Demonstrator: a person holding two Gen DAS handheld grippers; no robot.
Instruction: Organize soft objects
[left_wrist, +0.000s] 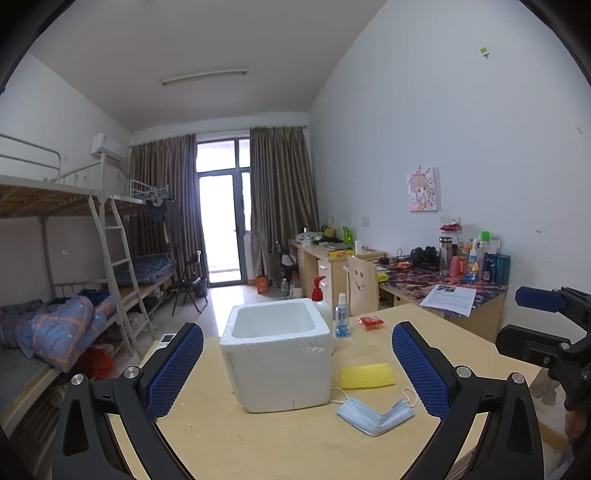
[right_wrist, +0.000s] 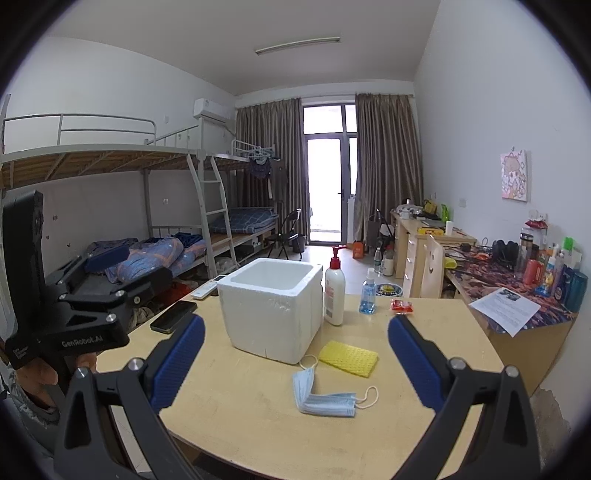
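We see one foam box (left_wrist: 277, 354), one pleated mask (left_wrist: 375, 413), one yellow, seemingly mesh pad (left_wrist: 366, 376); left gripper (left_wrist: 297, 373) and right gripper (right_wrist: 295, 363) gape wide, empty.

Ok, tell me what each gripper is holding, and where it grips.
Nothing is held. The left gripper and right gripper are both open above the table.

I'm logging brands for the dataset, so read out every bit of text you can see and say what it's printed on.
"GenRobot.AI": on the black body of the left claw, seen from the right wrist view.
Small print beside it on that body: too small to read.
Lotion bottle label: blurred.
Sanitizer bottle label: blurred.
Printed sheet on the far desk: unreadable.
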